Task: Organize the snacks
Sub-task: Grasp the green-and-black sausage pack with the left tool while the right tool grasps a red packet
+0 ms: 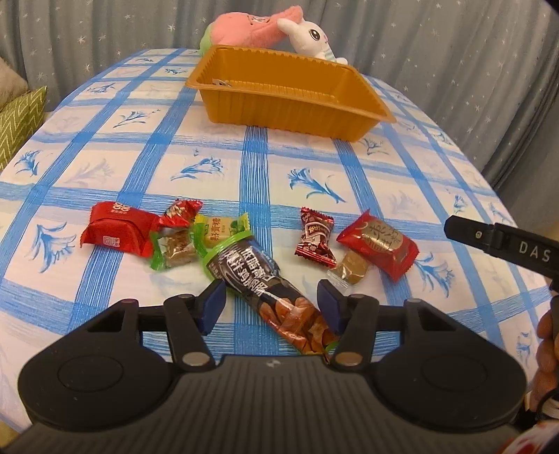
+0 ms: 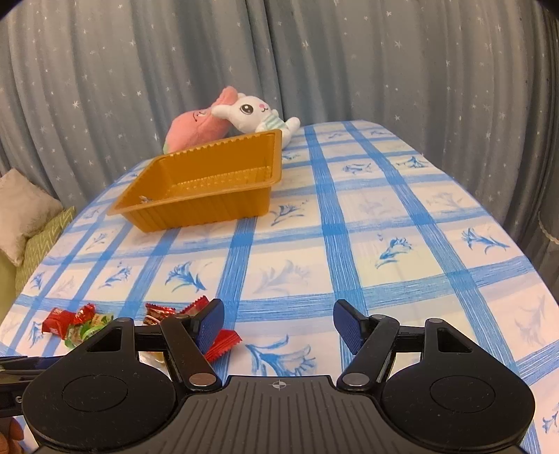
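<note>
Several wrapped snacks lie on the blue-checked tablecloth (image 1: 244,167). My left gripper (image 1: 272,297) is open, its blue pads either side of a long dark snack pack (image 1: 265,290) with a green end. Left of the pack lie a red packet (image 1: 117,232), a green-ended candy (image 1: 173,249) and a yellow-green candy (image 1: 220,228). To its right lie a dark red candy (image 1: 314,237), a red packet (image 1: 379,242) and a clear-wrapped brown candy (image 1: 349,270). The empty gold tray (image 1: 290,108) stands farther back. My right gripper (image 2: 277,319) is open and empty above the cloth; a black part of it shows in the left wrist view (image 1: 503,244).
A pink plush (image 1: 251,28) and a white bunny plush (image 1: 311,36) lie behind the tray. Grey star-patterned curtains hang behind the table. A green cushion (image 1: 19,122) sits off the table's left edge. In the right wrist view the snacks (image 2: 84,323) lie at lower left.
</note>
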`<state>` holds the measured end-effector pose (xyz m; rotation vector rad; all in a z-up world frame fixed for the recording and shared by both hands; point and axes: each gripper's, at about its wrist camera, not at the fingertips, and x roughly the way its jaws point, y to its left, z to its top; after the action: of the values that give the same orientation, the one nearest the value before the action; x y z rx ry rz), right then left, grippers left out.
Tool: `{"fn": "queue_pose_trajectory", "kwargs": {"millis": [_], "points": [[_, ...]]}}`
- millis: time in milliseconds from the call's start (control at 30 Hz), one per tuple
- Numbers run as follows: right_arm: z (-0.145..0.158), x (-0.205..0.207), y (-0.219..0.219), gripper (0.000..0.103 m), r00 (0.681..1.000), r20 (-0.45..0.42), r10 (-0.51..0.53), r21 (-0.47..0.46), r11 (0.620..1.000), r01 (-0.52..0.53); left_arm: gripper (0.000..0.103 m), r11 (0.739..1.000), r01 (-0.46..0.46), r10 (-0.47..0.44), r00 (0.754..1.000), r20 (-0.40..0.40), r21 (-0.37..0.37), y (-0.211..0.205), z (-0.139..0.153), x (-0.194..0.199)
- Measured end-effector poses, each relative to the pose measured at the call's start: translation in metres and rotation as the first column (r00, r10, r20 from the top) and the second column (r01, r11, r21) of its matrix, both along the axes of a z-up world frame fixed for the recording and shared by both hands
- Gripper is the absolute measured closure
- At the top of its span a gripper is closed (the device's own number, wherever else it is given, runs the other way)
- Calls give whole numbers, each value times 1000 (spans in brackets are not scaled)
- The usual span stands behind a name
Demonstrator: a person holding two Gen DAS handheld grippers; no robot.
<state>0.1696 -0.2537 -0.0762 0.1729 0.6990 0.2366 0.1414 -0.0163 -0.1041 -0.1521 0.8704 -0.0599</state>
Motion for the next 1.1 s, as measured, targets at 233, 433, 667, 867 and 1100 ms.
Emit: {"fn": "queue_pose_trajectory", "kwargs": {"millis": [233,433,667,867,1100], "points": [[-3,1,2,34,1000,-8,8,4,1000,-8,68,995,82,-82,997,6,53,-1,2,-2],[-3,1,3,34,1000,-7,8,8,1000,-8,73,990,112,-113,994,3,86,6,5,-6],[-3,1,7,34,1000,-8,24,3,1000,-24,70,988,93,-94,996,5,119,1,-4,-3],[-4,0,13,34,999,-2,53,-13,998,-53,76,988,78,-81,997,13,133,1,-5,-2],[-3,-1,32,34,983,23,184,-70,981,-182,77,990,74,-80,996,43,123,6,2,-5]]}}
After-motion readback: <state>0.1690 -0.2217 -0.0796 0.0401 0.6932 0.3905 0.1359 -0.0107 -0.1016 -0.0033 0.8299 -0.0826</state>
